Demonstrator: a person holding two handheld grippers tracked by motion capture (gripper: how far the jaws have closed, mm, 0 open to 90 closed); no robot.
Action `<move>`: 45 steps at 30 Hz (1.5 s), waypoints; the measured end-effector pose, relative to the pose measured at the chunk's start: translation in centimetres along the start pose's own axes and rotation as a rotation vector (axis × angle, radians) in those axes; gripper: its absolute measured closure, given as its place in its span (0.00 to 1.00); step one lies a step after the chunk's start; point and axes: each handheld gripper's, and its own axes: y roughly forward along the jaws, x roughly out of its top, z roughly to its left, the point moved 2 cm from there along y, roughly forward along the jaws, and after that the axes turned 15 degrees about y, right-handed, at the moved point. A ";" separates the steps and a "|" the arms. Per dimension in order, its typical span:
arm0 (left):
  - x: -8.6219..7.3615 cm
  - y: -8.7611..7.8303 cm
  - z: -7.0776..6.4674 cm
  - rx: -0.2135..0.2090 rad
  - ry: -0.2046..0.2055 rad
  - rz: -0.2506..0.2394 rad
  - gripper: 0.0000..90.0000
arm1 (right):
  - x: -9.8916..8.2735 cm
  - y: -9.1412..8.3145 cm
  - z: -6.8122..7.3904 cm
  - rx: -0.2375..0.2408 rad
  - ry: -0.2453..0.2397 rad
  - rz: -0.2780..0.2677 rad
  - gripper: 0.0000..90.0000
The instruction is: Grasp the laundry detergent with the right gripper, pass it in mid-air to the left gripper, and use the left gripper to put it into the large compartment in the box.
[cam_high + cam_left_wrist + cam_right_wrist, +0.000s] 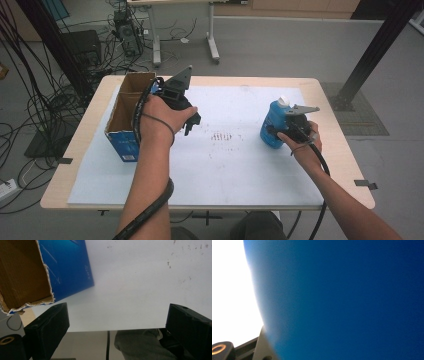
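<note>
White-covered table (210, 170): right gripper (280, 131) clamps an upright blue bottle (272, 127), far right of the open cardboard box (127, 112); left gripper (192, 122), jaws apart and empty, is beside the box.

A box (129, 114) stands at the table's (210, 197) left edge, a bottle (274, 125) well apart (toward the right).

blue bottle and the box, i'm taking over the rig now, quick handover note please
Right gripper: shut on the blue bottle, upright with its white cap on, right side of the white mat.
Left gripper: jaws open, nothing between them, beside the open cardboard box at the mat's left edge.
Done: bottle gripped.
Left: probably carry it to the box.
</note>
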 end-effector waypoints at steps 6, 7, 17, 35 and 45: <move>0.0 0.0 0.0 0.000 -0.001 -0.003 0.06 | 0.0 0.0 0.0 -0.001 0.001 0.002 0.47; 0.0 -0.1 0.0 0.001 0.000 -0.003 0.06 | 0.0 0.0 0.0 0.000 0.001 0.002 0.47; -0.1 0.0 0.2 0.003 -0.003 0.001 0.06 | 0.0 0.0 -0.1 0.008 -0.004 -0.004 0.47; 0.0 -0.1 0.1 0.004 0.001 0.000 0.06 | 0.0 0.0 -0.1 0.007 -0.001 0.000 0.48; -0.1 -0.1 0.0 0.005 -0.001 -0.002 0.06 | 0.0 0.0 -0.2 0.012 -0.003 -0.003 0.50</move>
